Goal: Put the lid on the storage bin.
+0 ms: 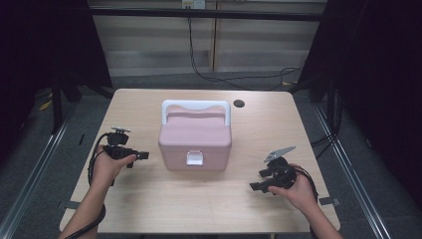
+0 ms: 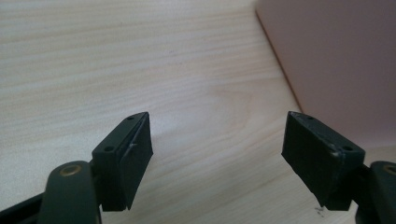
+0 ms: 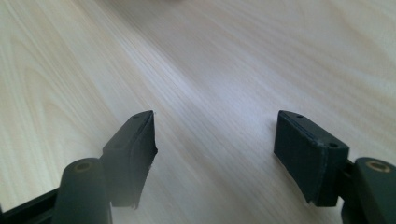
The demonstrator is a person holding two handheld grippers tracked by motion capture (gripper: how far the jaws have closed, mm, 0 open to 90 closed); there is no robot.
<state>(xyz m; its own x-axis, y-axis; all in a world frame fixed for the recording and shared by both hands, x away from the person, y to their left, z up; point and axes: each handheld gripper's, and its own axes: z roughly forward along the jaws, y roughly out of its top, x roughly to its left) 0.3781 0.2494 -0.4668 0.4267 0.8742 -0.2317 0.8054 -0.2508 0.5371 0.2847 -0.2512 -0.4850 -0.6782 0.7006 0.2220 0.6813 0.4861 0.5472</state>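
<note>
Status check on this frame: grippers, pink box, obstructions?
Left gripper open, empty, beside pink box. Right gripper open, empty, over table. Box latched, untouched. Nothing in the way.

A pale wood-grain table (image 1: 149,209) with rounded corners is set in the middle of a dim room, and a small round dark hole (image 1: 239,103) is seen near its far right corner. Grey carpeted floor (image 1: 30,169) is laid around it. Behind the table, a light beige panelled wall (image 1: 149,45) is crossed by a dark horizontal bar (image 1: 209,14), and black cables (image 1: 234,77) are draped down it onto the floor. Black curtains (image 1: 383,74) are hung at both sides. Metal rails (image 1: 35,164) are run along the floor.
</note>
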